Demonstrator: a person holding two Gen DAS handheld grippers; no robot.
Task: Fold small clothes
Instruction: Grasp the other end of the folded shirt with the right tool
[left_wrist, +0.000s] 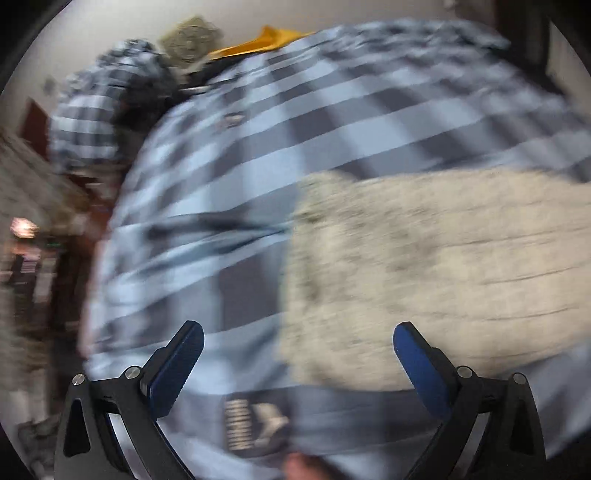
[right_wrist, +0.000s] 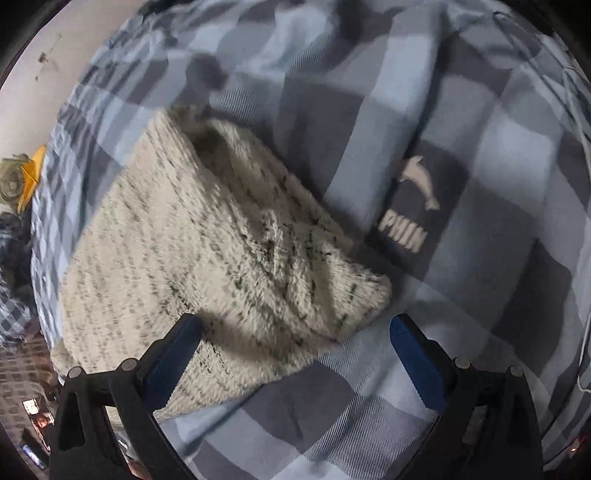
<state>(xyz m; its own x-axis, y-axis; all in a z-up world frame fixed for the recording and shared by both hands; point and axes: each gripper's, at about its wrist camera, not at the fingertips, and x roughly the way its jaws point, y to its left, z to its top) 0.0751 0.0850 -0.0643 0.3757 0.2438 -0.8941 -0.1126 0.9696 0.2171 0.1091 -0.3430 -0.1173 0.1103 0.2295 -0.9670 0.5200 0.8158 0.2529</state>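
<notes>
Both grippers, left (left_wrist: 298, 345) and right (right_wrist: 295, 334), hover with jaws released over a sweater (right_wrist: 207, 258) on a checked sheet (right_wrist: 498, 155) printed "PNIIN".

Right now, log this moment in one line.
left gripper open | right gripper open | cream knit garment on checked bedcover | nothing gripped

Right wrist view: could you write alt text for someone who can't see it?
A cream speckled knitted garment lies on a blue-and-grey checked bedsheet, seen between the two open fingers of the right gripper. A dolphin logo is printed on the sheet beside the knit, and an orange cloth shows at the far left.
</notes>
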